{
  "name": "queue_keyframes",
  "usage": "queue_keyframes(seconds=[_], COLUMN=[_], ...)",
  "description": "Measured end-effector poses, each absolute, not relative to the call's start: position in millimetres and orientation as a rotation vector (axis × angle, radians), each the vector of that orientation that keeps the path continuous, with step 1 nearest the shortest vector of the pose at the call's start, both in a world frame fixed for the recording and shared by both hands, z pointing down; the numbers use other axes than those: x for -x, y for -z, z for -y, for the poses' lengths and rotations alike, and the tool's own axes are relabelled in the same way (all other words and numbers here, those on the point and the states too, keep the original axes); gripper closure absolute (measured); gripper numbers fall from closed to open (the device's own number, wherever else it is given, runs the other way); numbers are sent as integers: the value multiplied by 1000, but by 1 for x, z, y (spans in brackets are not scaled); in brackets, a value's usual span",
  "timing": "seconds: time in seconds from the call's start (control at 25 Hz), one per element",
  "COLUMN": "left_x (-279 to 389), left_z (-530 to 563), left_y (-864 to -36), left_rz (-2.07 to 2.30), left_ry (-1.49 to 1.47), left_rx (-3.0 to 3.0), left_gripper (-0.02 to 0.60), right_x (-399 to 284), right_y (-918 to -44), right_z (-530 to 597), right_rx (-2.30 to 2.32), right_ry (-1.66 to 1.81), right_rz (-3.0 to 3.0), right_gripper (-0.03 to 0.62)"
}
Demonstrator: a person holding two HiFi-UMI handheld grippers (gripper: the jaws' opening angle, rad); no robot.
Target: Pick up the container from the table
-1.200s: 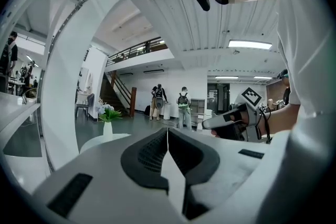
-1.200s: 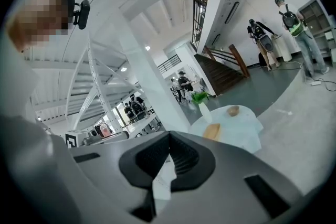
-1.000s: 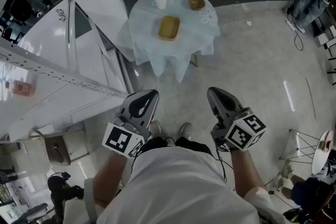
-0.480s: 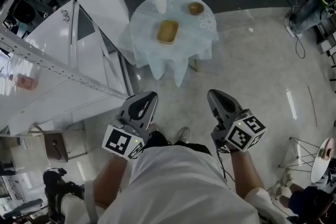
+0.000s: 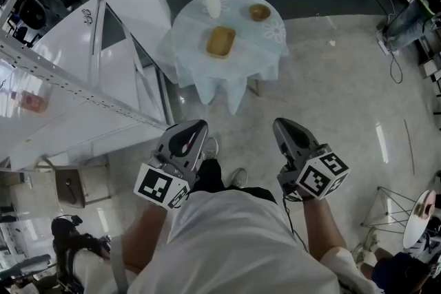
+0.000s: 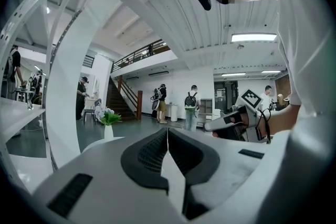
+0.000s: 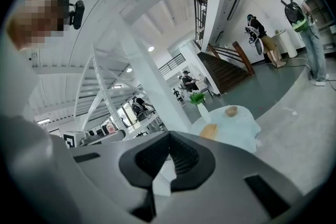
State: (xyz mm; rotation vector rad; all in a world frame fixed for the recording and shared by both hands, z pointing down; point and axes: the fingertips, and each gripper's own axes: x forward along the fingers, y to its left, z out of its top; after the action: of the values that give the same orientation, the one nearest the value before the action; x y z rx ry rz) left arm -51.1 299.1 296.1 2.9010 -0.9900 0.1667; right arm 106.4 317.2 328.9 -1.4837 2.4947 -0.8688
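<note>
Approach seems the step: left gripper point(image 5: 196, 126) and right gripper point(image 5: 283, 124), shut and empty, sit well short of the table point(image 5: 193, 34); next, reach the container point(image 5: 220, 42) and open.

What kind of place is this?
Likely a large open lobby or studio hall: polished floor, a staircase up to a balcony, white steel trusses, people standing about.

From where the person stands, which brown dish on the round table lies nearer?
The rectangular tan wooden tray; the small round brown bowl sits farther back.
</note>
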Motion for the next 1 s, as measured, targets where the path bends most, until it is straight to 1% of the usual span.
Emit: queue_keyframes(seconds=[0.48,1.0], left_x=[41,53], left_z=[-250,-137], left_y=[-308,-330], left_rz=[968,963], left_ry=[-145,-147], left_rx=[-2889,-2824], left_gripper=[560,560], right_x=[-116,-96], right_y=[-337,-357], right_z=[-273,-158], right_rx=[1521,1518], right_ry=[890,967], right_rz=[-2484,-2528], right_gripper=[579,579])
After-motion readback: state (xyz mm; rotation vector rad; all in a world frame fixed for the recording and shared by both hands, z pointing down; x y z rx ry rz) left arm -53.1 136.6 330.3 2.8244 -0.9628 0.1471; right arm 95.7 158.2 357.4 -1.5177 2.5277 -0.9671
